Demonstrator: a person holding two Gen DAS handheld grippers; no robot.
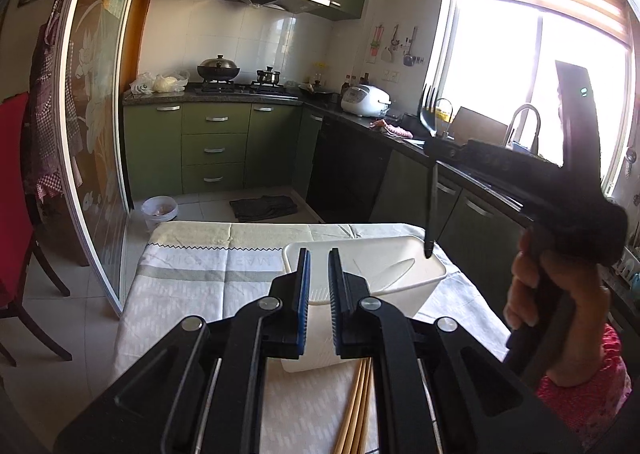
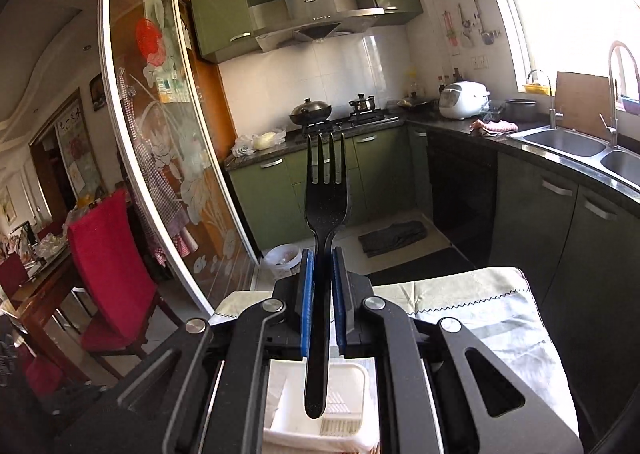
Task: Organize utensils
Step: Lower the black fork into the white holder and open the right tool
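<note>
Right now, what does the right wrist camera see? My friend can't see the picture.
The right tool is shut on a black plastic fork, tines pointing up, over a white utensil basket on a cloth-covered table. Behind is a kitchen with green cabinets, a stove and a steel sink.

The left hand-held gripper (image 1: pixel 319 282) is covering the middle of the white tray (image 1: pixel 380 266), and the tray's near end is lying hidden behind it; the wooden chopsticks (image 1: pixel 354 410) are running off the bottom edge, their far tips tucked under its body; the right hand-held gripper (image 2: pixel 323 286) is hiding the fork's (image 2: pixel 326 206) mid-handle and much of the desk (image 2: pixel 480 318); in the left view the person's hand (image 1: pixel 556 294) is blurring, with the sleeve cut off.
</note>
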